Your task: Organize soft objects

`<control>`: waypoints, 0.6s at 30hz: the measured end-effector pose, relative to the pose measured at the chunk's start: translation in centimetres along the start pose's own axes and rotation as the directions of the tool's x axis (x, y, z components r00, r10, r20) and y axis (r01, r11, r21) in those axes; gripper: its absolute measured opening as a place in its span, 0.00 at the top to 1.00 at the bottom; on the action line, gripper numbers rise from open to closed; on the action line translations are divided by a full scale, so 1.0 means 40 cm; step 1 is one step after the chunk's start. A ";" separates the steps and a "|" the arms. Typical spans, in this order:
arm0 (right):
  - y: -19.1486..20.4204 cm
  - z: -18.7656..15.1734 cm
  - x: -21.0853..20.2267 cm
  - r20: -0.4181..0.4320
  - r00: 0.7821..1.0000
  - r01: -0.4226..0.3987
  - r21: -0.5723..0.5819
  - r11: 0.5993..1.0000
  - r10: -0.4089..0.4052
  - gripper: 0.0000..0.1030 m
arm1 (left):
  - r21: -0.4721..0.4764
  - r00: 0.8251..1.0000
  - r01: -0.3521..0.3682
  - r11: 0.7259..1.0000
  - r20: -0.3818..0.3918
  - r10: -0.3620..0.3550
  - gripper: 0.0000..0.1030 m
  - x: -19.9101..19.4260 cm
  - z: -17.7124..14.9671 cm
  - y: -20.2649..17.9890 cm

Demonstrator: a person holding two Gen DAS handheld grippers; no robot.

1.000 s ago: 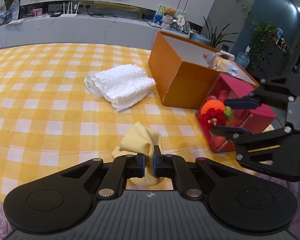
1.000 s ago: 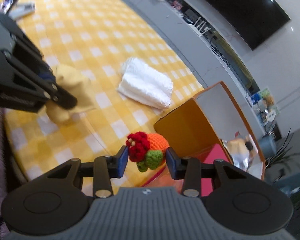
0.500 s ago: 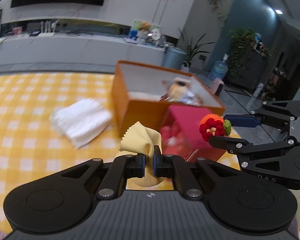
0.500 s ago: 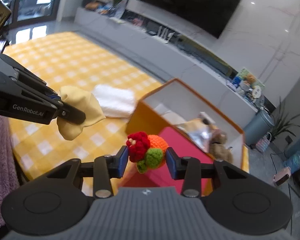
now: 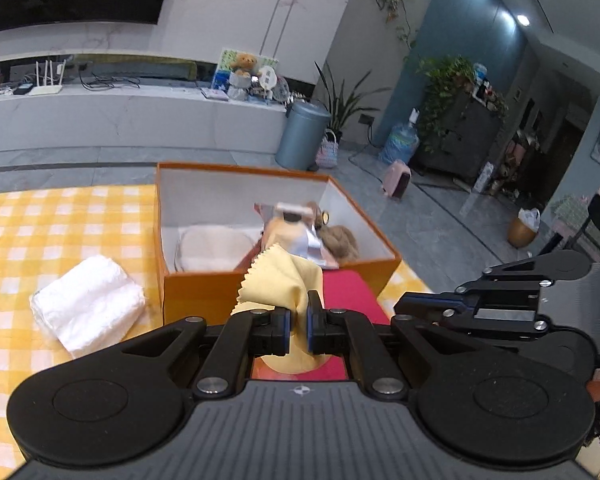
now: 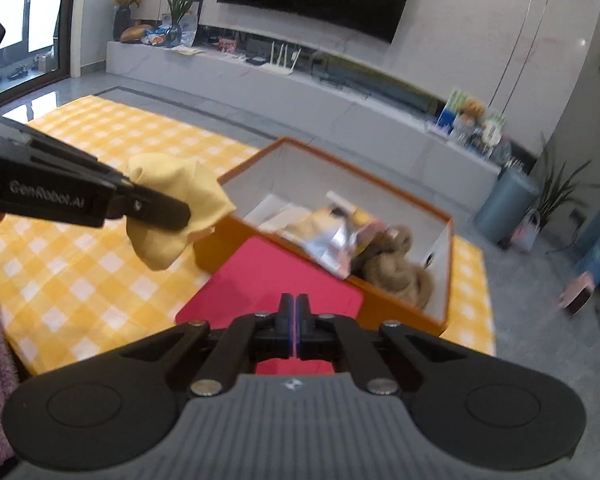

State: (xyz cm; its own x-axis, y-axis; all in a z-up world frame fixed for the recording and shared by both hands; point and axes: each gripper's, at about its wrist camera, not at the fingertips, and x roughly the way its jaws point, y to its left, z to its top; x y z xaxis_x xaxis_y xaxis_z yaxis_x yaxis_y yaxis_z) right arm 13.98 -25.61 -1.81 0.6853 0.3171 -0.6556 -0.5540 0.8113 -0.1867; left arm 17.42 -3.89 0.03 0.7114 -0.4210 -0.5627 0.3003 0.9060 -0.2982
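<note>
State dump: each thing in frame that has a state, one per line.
left hand-held gripper: shut on yellow cloth
right hand-held gripper: shut, nothing between its fingers
yellow cloth: bunched, held off the table
orange box: open, no lid on, soft items inside
red box: top face closed, right beside the orange box
white towel: folded, lying on the checkered cloth

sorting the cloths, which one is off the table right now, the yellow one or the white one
The yellow cloth: it is pinched in the left gripper and held up beside the orange box. The white towel lies folded on the checked tablecloth.
</note>
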 end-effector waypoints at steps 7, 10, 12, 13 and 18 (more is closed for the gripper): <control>-0.071 -0.106 0.024 -0.063 0.998 0.032 0.180 0.983 -0.021 0.94 | -0.010 0.997 -0.021 1.000 -0.075 0.020 0.92 -0.005 -0.092 0.026; -0.123 -0.158 0.008 -0.088 0.996 0.047 0.280 0.959 -0.023 0.75 | -0.027 0.994 -0.024 0.999 -0.111 0.021 0.92 0.004 -0.123 0.032; -0.140 -0.191 0.008 -0.117 0.992 0.071 0.295 0.953 -0.037 0.65 | -0.034 0.991 -0.018 0.999 -0.134 0.014 0.92 0.010 -0.139 0.032; -0.146 -0.208 0.013 -0.145 0.988 0.088 0.292 0.952 -0.047 0.65 | -0.032 0.989 -0.017 0.999 -0.145 0.012 0.92 0.013 -0.145 0.030; -0.233 -0.301 0.054 -0.291 0.945 0.231 0.271 0.934 -0.149 0.41 | -0.028 0.985 -0.016 0.999 -0.170 0.011 0.92 0.011 -0.174 0.021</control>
State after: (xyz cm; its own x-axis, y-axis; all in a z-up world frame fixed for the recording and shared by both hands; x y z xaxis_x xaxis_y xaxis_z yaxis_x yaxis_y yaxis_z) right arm 14.93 -38.39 -10.31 0.5928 0.0362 -0.8045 -0.2314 0.9645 -0.1270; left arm 13.56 -3.63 -5.83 0.5960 -0.4124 -0.6890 0.2714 0.9110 -0.3106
